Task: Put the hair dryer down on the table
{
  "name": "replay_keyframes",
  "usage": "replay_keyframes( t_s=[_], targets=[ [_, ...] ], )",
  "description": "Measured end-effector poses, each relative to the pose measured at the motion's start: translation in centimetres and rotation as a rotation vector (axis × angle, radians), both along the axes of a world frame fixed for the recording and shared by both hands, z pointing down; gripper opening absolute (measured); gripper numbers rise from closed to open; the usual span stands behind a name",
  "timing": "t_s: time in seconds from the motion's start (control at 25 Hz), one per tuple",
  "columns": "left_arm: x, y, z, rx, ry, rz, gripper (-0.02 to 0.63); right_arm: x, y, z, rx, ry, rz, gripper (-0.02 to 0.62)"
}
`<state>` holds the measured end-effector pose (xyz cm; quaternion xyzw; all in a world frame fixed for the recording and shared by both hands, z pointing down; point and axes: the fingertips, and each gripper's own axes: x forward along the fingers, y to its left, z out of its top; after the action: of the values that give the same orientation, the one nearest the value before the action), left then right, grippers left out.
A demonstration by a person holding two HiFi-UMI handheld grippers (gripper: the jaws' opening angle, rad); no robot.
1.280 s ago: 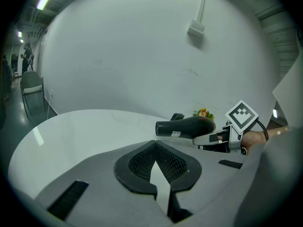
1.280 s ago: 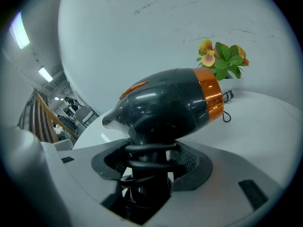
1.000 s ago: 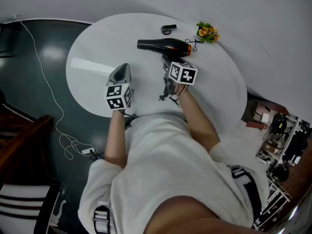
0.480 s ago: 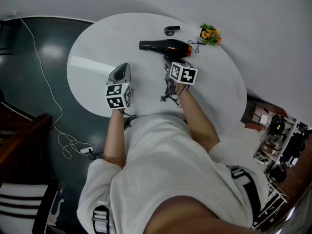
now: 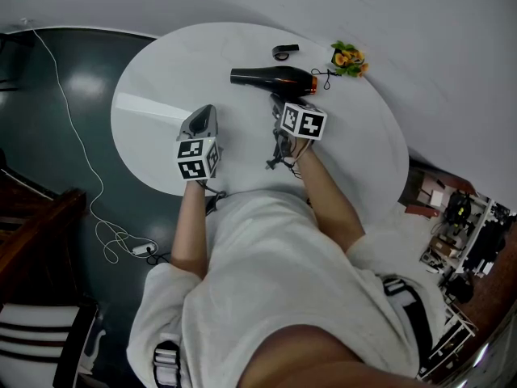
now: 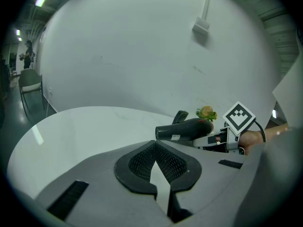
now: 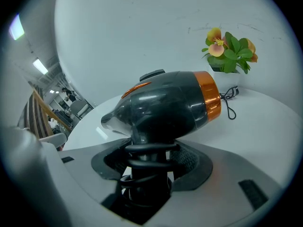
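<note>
Readable text: none. On the hair dryer point(image 6: 189, 129), nine o'clock end of its barrel: small pale label point(image 6: 175, 137), print illegible. Two marker cubes point(image 5: 303, 122): patterns only.

the left half of the table point(image 5: 157, 71) lies bare. at its far right, the hair dryer point(image 5: 271, 77), a small black object point(image 5: 280, 51) and a plant point(image 5: 347, 56) cluster near together, the wall point(image 5: 420, 23) behind.

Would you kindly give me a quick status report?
Left gripper shut, empty. Right gripper shut on hair dryer handle, over table. Small black object, potted flowers just beyond.
</note>
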<state>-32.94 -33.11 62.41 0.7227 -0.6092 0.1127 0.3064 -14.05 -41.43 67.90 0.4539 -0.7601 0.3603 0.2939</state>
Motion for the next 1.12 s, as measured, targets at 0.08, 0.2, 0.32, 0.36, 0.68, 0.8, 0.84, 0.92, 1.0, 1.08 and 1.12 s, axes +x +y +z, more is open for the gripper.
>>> replay_keyframes(
  t_s=[0.08, 0.2, 0.32, 0.36, 0.68, 0.8, 0.84, 0.92, 1.0, 1.08, 1.12],
  targets=[
    [0.0, 0.0, 0.0, -0.003, -0.001, 0.005, 0.017, 0.0, 0.0, 0.2, -0.003, 0.000, 0.001, 0.247],
    [0.2, -0.2, 0.2, -0.006, 0.001, 0.008, 0.017, 0.1, 0.0, 0.6, -0.011, -0.001, 0.003, 0.247],
    [0.3, -0.3, 0.3, -0.009, 0.001, 0.012, 0.017, 0.2, 0.1, 0.9, -0.021, -0.002, 0.008, 0.248],
    [0.4, -0.3, 0.3, -0.011, 0.001, 0.014, 0.017, 0.2, 0.1, 0.9, -0.023, -0.001, 0.010, 0.249],
    [0.4, -0.5, 0.7, -0.020, 0.004, 0.018, 0.017, 0.1, 0.0, 1.3, -0.030, 0.008, 0.006, 0.249],
    [0.5, -0.7, 0.8, -0.023, 0.005, 0.021, 0.017, 0.0, -0.1, 1.4, -0.030, 0.016, -0.002, 0.250],
    [0.6, -0.8, 0.9, -0.023, 0.005, 0.023, 0.017, 0.0, -0.1, 1.5, -0.029, 0.020, -0.005, 0.252],
    [0.8, -1.0, 1.0, -0.024, 0.007, 0.026, 0.017, 0.0, -0.1, 1.6, -0.031, 0.032, -0.010, 0.255],
    [0.9, -1.0, 1.0, -0.025, 0.008, 0.030, 0.017, 0.0, 0.0, 1.6, -0.033, 0.037, -0.015, 0.258],
    [1.1, -1.1, 1.0, -0.027, 0.010, 0.034, 0.017, -0.2, -0.1, 1.5, -0.026, 0.031, -0.023, 0.261],
    [1.3, -1.1, 1.0, -0.028, 0.011, 0.036, 0.017, -0.4, -0.1, 1.5, -0.019, 0.023, -0.028, 0.265]
  ],
)
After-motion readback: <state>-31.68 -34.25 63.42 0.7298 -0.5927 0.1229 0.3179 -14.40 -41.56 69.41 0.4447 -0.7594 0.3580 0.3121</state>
